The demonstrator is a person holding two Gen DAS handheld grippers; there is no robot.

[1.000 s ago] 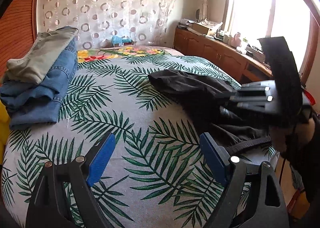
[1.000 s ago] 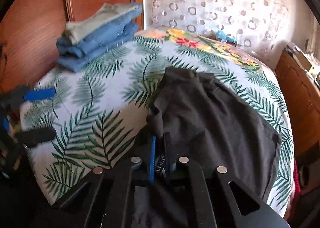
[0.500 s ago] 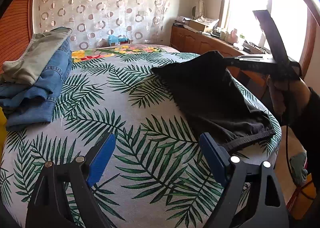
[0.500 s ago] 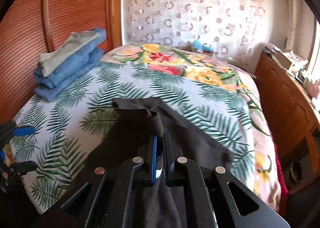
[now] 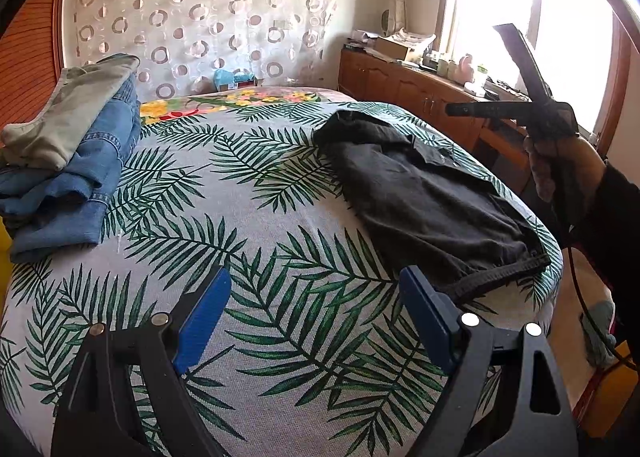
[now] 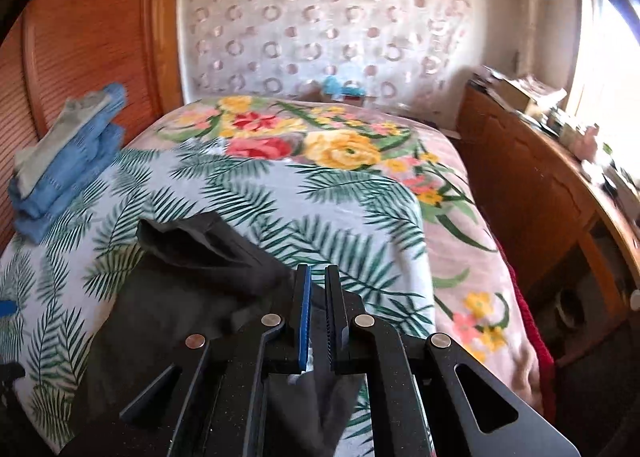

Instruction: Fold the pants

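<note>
Black pants [image 5: 420, 193] lie flat on the right side of the palm-leaf bedspread [image 5: 240, 217], waistband toward the near edge. My left gripper [image 5: 316, 313] hovers open over bare bedspread, left of the waistband, with nothing between its blue pads. A person's hand [image 5: 560, 165] holds my right gripper [image 5: 450, 109] up in the air over the bed's right edge, above the pants. Its jaws stand shut [image 6: 318, 269], and no cloth hangs from it in the left wrist view. The pants [image 6: 180, 289] lie below and left of its fingertips.
A stack of folded jeans and a pale garment [image 5: 72, 161] sits at the bed's left side by the wooden headboard [image 6: 80, 57]. A cluttered wooden cabinet [image 5: 400, 85] runs along the right wall under the window. A floral blanket [image 6: 320, 145] covers the far end.
Half a second ago the right gripper held the pants up in a tent. Now they lie flat on the bed, and the right gripper has swung up and to the right. The left gripper stayed put.
</note>
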